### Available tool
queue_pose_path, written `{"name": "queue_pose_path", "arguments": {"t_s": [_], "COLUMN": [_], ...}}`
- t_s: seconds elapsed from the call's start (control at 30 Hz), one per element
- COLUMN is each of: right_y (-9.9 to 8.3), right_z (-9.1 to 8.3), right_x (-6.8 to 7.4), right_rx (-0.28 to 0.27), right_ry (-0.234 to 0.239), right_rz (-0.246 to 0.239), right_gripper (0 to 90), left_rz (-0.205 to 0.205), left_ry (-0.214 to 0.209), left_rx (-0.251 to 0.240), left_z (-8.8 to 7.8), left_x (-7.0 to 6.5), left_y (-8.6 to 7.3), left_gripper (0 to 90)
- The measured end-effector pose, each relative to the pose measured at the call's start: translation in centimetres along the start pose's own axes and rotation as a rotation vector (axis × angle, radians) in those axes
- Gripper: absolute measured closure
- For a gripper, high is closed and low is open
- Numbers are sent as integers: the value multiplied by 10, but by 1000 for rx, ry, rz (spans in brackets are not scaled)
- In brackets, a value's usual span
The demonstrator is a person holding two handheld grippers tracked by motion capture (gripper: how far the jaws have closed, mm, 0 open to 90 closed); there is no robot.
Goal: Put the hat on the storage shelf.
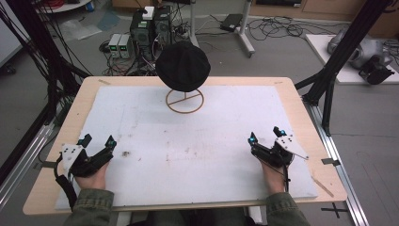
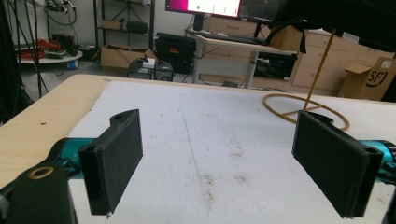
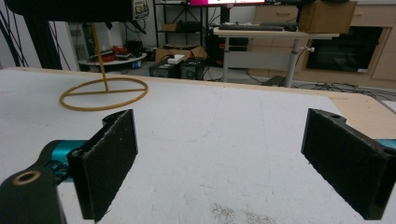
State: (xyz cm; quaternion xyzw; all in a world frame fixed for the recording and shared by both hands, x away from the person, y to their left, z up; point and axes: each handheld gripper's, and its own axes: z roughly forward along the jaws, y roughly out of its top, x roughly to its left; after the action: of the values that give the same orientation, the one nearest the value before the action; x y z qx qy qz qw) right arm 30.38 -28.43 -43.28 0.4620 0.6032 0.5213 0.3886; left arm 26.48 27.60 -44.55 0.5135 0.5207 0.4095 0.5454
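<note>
A black hat (image 1: 182, 65) sits on top of a thin wooden stand with a ring base (image 1: 185, 101) at the far middle of the table. The stand's ring base (image 2: 306, 109) lies ahead to the right in the left gripper view, and the ring base (image 3: 103, 94) lies ahead to the left in the right gripper view. My left gripper (image 1: 97, 141) rests near the front left of the white mat, open, nothing between its jaws. My right gripper (image 1: 266, 135) rests near the front right, open and empty as well. Both are far from the hat.
A white foam mat (image 1: 188, 141) covers most of the wooden table (image 1: 47, 155). Black frame posts (image 1: 329, 84) stand beside the table's right and left edges. Computers and cables (image 1: 146, 28) lie on the floor beyond the far edge.
</note>
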Motion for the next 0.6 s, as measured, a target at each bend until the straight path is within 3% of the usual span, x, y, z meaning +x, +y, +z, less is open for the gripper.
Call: {"name": "queue_pose_path", "arguments": {"t_s": [0.37, 0.6], "right_y": [0, -3], "right_z": [0, -2], "right_x": [-1, -5], "right_rx": [-6, -20], "right_ry": [6, -1], "right_rz": [-10, 34], "right_gripper": [99, 99], "left_rz": [-4, 4], "left_ry": [-3, -10], "left_rx": [-9, -7], "left_z": [0, 2], "left_x": [0, -3], "left_y": [1, 1], "left_gripper": [166, 166]}}
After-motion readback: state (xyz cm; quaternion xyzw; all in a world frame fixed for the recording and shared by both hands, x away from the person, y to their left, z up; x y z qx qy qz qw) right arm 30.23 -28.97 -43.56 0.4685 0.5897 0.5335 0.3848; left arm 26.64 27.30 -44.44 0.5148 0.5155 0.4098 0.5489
